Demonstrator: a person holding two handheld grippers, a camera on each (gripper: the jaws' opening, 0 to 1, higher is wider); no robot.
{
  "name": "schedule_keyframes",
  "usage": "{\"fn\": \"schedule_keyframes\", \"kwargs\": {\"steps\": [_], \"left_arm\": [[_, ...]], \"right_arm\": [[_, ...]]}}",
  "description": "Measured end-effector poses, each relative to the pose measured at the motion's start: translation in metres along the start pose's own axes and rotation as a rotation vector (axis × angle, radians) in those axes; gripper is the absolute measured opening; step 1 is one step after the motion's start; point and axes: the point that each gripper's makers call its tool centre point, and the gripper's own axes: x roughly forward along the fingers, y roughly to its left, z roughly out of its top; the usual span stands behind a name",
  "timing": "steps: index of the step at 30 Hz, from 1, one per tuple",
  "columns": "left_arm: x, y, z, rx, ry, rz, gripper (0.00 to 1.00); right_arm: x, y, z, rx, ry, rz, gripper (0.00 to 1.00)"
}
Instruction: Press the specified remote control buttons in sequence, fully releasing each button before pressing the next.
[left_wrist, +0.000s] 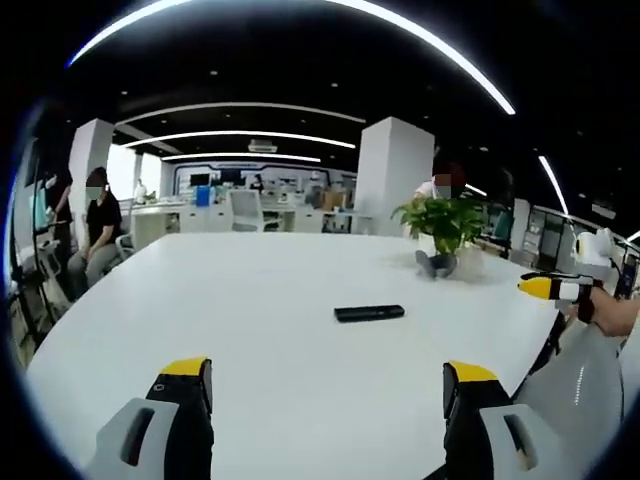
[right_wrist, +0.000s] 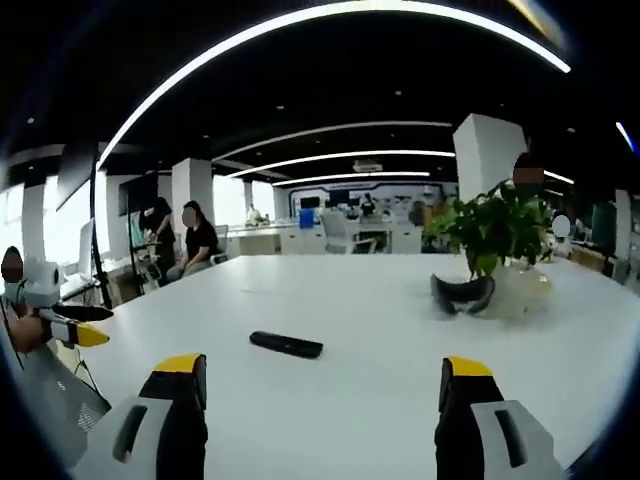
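A slim black remote control (left_wrist: 369, 313) lies flat on the white table (left_wrist: 250, 290). In the left gripper view it sits beyond my left gripper (left_wrist: 327, 375), slightly right of centre. The left jaws stand wide apart with nothing between them. My right gripper (left_wrist: 550, 288) reaches in from the right edge, held by a hand (left_wrist: 612, 315), well clear of the remote. In the right gripper view the remote (right_wrist: 286, 345) rests ahead and left of centre. The right gripper (right_wrist: 322, 368) is open and holds nothing. My left gripper (right_wrist: 75, 330) shows at the far left edge.
A potted green plant (left_wrist: 447, 225) stands on the table behind the remote, with a dark curved object (right_wrist: 463, 293) at its base. A seated person (left_wrist: 98, 235) is past the table's far left edge. White pillars (left_wrist: 392, 175) and desks fill the office behind.
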Motion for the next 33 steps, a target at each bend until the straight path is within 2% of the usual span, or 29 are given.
{"fn": "schedule_keyframes", "kwargs": {"steps": [1,5,8,12,15,18,20,25,31,33], "left_arm": [[0.0,0.0,0.001,-0.002,0.0,-0.002,1.0],[0.002,0.0,0.002,-0.039,0.006,-0.016,1.0],[0.003,-0.003,-0.003,-0.045,0.036,-0.031,1.0],[0.004,-0.008,-0.006,-0.02,0.077,-0.054,1.0],[0.007,-0.011,-0.008,-0.056,0.108,-0.075,0.99],[0.015,-0.009,-0.003,-0.096,0.087,-0.092,0.98],[0.02,-0.01,-0.004,-0.112,0.111,-0.11,0.98],[0.037,-0.012,0.001,-0.127,0.142,-0.171,0.95],[0.062,-0.013,0.005,-0.061,0.216,-0.243,0.95],[0.073,-0.014,0.006,-0.044,0.249,-0.255,0.96]], "right_arm": [[0.001,-0.003,-0.004,0.004,0.016,-0.005,0.96],[0.0,-0.007,-0.005,0.029,0.003,-0.007,0.92],[-0.001,-0.007,-0.009,0.002,0.021,-0.009,0.88],[-0.002,-0.004,-0.011,-0.015,0.032,-0.002,0.88],[-0.005,-0.006,-0.008,-0.021,0.016,-0.009,0.86],[-0.005,-0.006,-0.008,-0.004,0.007,-0.003,0.84],[-0.005,-0.004,-0.009,0.0,0.014,0.006,0.84],[-0.007,-0.007,-0.011,-0.05,0.028,-0.03,0.82],[-0.008,-0.012,-0.011,-0.042,0.022,-0.043,0.79],[-0.008,-0.012,-0.017,-0.041,0.055,-0.043,0.76]]}}
